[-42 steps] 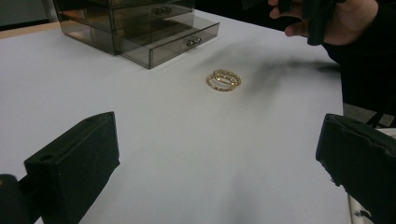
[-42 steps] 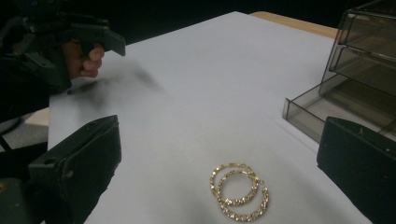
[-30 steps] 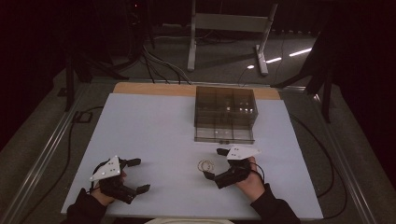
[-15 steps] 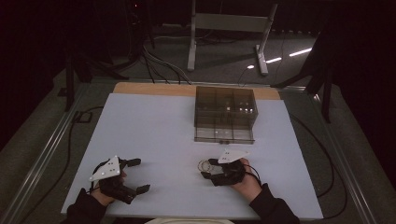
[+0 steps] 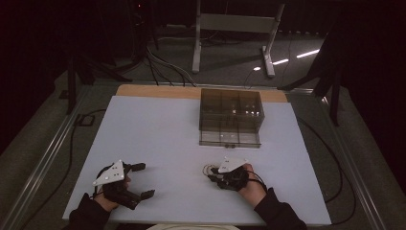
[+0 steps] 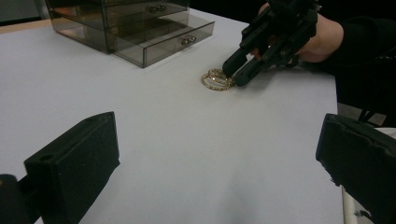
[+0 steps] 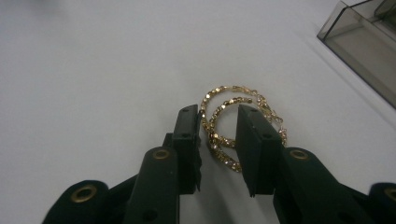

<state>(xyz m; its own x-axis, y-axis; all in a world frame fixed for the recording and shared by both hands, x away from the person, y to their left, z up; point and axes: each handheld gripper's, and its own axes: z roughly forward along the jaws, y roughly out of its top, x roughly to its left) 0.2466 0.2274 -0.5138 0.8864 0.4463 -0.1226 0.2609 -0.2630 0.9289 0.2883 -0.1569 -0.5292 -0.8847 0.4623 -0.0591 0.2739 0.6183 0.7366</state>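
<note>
The left claw [image 6: 219, 154] gapes wide over the white surface [image 6: 187, 140]; ahead, the right claw [image 6: 236, 74] touches gold hoops [image 6: 215, 80].

Bare white table [image 5: 158, 129] lay open across the whole left and middle, nothing blocking a sweep there. The smoky drawer box [image 5: 231, 117] stood as the one obstacle, far right of centre. Near it, gold hoops [image 7: 233, 126] lay on the sheet, the right gripper [image 7: 218, 140] straddling them, a clear strip between hoops and box.
</note>
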